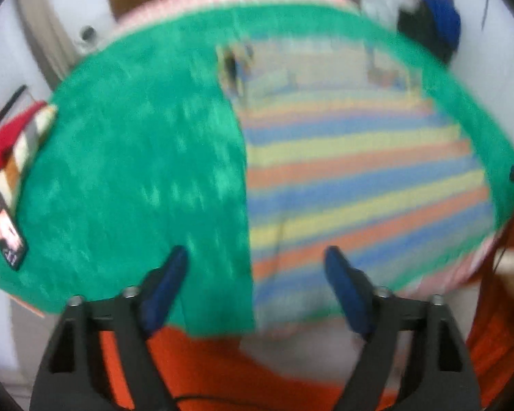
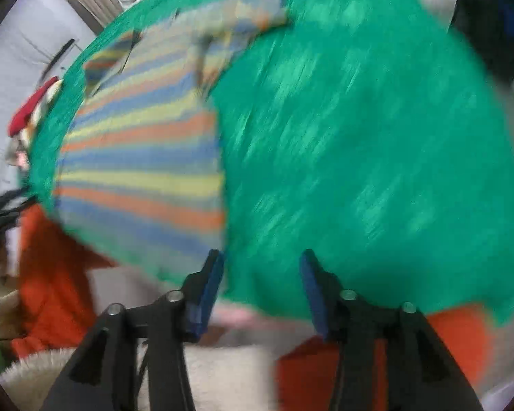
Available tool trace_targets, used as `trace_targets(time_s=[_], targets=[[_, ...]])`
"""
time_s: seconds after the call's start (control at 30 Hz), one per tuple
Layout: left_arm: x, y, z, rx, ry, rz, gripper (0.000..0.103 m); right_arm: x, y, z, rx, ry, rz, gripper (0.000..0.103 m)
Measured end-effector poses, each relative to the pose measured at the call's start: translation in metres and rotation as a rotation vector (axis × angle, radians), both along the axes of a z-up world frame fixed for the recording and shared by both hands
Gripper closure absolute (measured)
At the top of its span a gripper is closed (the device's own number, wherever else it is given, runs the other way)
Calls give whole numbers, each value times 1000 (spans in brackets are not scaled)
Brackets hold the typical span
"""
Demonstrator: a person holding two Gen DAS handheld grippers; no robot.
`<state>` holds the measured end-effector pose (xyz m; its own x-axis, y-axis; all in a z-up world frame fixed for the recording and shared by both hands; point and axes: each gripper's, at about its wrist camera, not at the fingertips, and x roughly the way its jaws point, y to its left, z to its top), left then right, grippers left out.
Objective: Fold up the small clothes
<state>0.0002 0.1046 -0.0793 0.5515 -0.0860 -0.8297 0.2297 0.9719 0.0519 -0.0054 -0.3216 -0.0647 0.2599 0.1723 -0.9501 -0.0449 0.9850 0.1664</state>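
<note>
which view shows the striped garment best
The left wrist view: the striped garment fills the right half of the frame, flat on the green cloth, its stripes readable despite blur. The right wrist view shows it narrower, off to the left and more smeared.

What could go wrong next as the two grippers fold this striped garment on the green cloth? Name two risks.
1. Both the left gripper and right gripper are open and empty; the striped garment may shift or unfold.
2. Regrasping could pinch the green cloth underneath along with the garment.
</note>
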Motion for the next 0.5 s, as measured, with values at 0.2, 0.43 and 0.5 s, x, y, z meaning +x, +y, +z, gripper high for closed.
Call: trace_targets(time_s=[0.2, 0.43, 0.5], targets=[[44, -22, -10, -70, -234, 222, 6, 93, 47, 46, -132, -263, 210, 37], [49, 6, -54, -19, -164, 296, 7, 211, 132, -14, -118, -326, 333, 39], [52, 15, -58, -31, -148, 329, 7, 232, 129, -35, -116, -291, 279, 56]])
